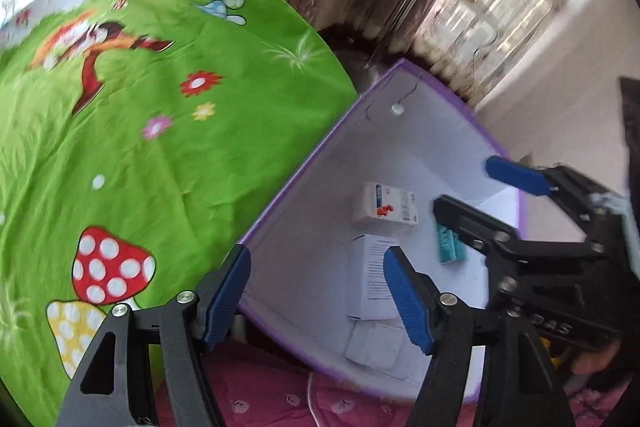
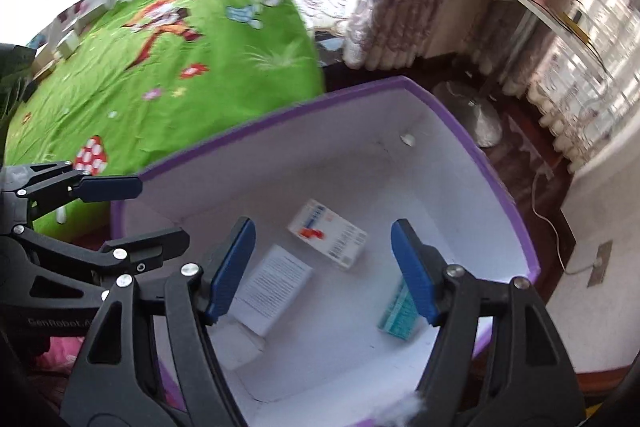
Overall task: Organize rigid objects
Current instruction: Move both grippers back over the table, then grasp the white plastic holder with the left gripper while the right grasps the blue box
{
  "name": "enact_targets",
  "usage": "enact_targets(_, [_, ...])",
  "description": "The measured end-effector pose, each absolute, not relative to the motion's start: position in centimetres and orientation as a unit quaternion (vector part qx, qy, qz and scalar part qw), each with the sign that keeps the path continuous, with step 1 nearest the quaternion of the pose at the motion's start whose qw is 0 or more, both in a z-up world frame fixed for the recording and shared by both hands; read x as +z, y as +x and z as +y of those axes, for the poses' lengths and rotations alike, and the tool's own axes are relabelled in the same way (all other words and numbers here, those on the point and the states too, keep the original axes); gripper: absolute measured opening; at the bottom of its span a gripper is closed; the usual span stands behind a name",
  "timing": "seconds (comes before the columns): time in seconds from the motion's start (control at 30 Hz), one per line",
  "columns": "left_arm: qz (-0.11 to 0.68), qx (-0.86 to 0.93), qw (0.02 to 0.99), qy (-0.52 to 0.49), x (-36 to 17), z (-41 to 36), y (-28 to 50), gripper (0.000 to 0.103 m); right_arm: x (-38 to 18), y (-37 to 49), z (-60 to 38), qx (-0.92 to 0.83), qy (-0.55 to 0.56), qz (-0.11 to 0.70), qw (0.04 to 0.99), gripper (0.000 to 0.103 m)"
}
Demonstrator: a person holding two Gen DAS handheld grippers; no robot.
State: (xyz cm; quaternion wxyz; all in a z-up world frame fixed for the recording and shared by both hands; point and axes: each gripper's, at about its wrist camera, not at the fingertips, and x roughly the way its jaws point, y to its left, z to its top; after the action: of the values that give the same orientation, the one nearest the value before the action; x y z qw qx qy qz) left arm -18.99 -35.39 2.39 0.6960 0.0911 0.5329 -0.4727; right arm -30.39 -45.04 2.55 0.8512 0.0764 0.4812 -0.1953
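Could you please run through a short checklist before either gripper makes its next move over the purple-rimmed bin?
1. Left gripper empty, fingers apart: ok.
2. Right gripper empty, fingers apart: ok.
3. Purple-rimmed white storage bin open and reachable from above: ok.
4. Small boxes already in the bin: white box with red mark, white box with printed text, teal box, all lying on the floor of the bin: ok.
5. Grippers apart from each other: they are close over the bin, right gripper near the left one's path: not ok.
6. More objects waiting on the green cartoon bedsheet: cannot tell, far edge is blurred.
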Motion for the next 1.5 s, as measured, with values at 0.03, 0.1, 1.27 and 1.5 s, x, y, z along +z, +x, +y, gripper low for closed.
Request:
enact_targets(0.03, [0.531,-0.468,0.703,0.067,2.6,-34.0,-18.3,0.069,2.8,-29.5,-44.2,-0.185,0.068,0.480,0.855,0.074])
enact_targets(0.1, [0.514,-0.427,0.743,0.052,3.2,-30.7,-17.0,0.070,3.3,-27.5,-42.1,-0.155,0.050,0.474,0.866,0.074])
enact_targets(1.27, [0.469,0.039,0.882,-0.011,1.3,6.5,10.5,0.067,-1.5,-0.1,-15.5,0.136,-0.057,0.447,0.882,0.083])
enact_targets(1.5, [0.434,0.064,0.899,-0.008,1.6,7.6,1.6,0.064,-1.1,3.5,-11.5,0.176,-0.031,0.457,0.871,0.083])
